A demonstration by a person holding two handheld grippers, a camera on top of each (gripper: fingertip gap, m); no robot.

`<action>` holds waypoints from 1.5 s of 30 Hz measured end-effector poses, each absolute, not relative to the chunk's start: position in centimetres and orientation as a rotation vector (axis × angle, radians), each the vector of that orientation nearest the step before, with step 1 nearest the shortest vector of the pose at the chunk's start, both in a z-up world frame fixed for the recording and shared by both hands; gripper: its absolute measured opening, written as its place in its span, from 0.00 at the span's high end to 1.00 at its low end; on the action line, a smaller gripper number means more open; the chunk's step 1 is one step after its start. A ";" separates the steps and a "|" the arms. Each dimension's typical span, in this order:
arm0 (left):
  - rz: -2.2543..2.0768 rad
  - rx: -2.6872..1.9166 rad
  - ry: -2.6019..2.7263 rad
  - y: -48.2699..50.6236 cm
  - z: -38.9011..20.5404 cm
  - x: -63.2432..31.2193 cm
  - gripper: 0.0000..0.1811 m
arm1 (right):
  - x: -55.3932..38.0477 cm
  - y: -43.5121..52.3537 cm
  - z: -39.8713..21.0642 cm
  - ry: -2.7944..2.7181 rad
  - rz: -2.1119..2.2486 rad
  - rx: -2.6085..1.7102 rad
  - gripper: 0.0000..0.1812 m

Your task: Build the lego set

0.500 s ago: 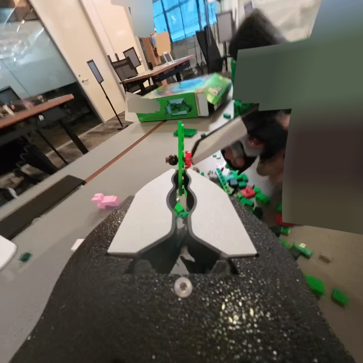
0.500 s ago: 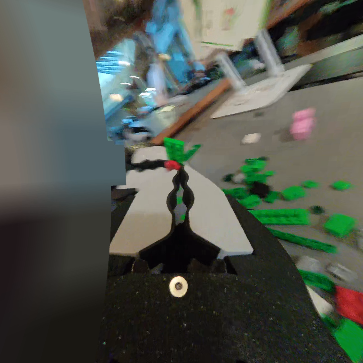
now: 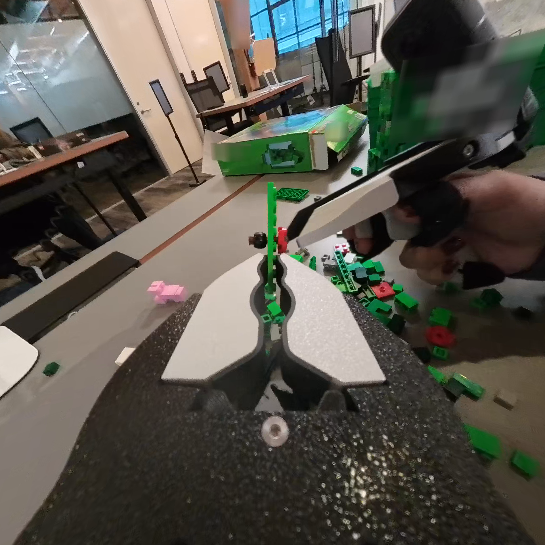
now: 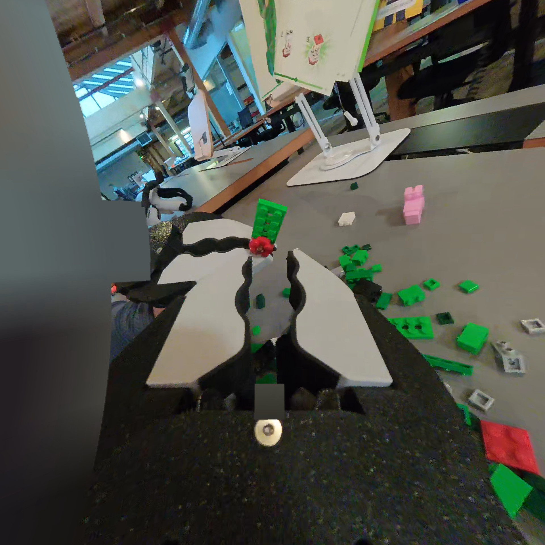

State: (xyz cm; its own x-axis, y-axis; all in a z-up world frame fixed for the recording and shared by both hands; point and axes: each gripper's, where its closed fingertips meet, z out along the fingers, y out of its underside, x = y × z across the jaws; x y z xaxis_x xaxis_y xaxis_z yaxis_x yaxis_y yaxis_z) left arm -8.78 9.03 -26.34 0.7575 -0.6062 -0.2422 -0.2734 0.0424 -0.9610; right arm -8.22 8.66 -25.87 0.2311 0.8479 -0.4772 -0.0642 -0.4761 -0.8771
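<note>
My left gripper (image 3: 272,257) is shut on a thin green plate (image 3: 271,224) and holds it upright, edge-on, above the table. A black round piece (image 3: 259,239) sticks out of the plate's left face. A red flower piece (image 3: 282,239) sits on its right face. The right gripper (image 3: 293,236) comes in from the right, its tip just beside the red piece. In the right wrist view my right gripper (image 4: 269,256) is open and empty, with the red piece (image 4: 260,245) and green plate (image 4: 269,219) just beyond its fingertips. The left gripper (image 4: 206,244) shows there, shut on the plate.
Loose green, grey and red bricks (image 3: 377,292) lie scattered on the grey table (image 4: 413,295). A pink pig figure (image 3: 166,292) stands to one side (image 4: 413,206). A green set box (image 3: 265,153), a tall green build (image 3: 380,118) and a booklet on a white stand (image 4: 348,159) stand farther back.
My right gripper was shut on the red piece against the plate; now it is open and has let go. The red piece stays on the plate. The left gripper still holds the plate.
</note>
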 end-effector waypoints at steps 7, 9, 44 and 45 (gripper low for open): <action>-0.219 -1.512 0.789 8.7 -26.2 -8.3 0.98 | -8.8 8.1 -25.4 -0.632 1.539 -1.676 0.90; -0.201 -1.516 0.803 8.7 -26.3 -8.2 0.98 | -8.8 8.2 -25.5 -0.621 1.526 -1.681 0.91; -0.455 -1.641 0.694 9.2 -27.2 -8.3 0.98 | -9.4 8.6 -26.3 -0.574 1.532 -1.778 0.91; -0.440 -1.638 0.704 9.3 -27.3 -8.3 0.98 | -9.4 8.6 -26.3 -0.503 1.631 -1.793 0.91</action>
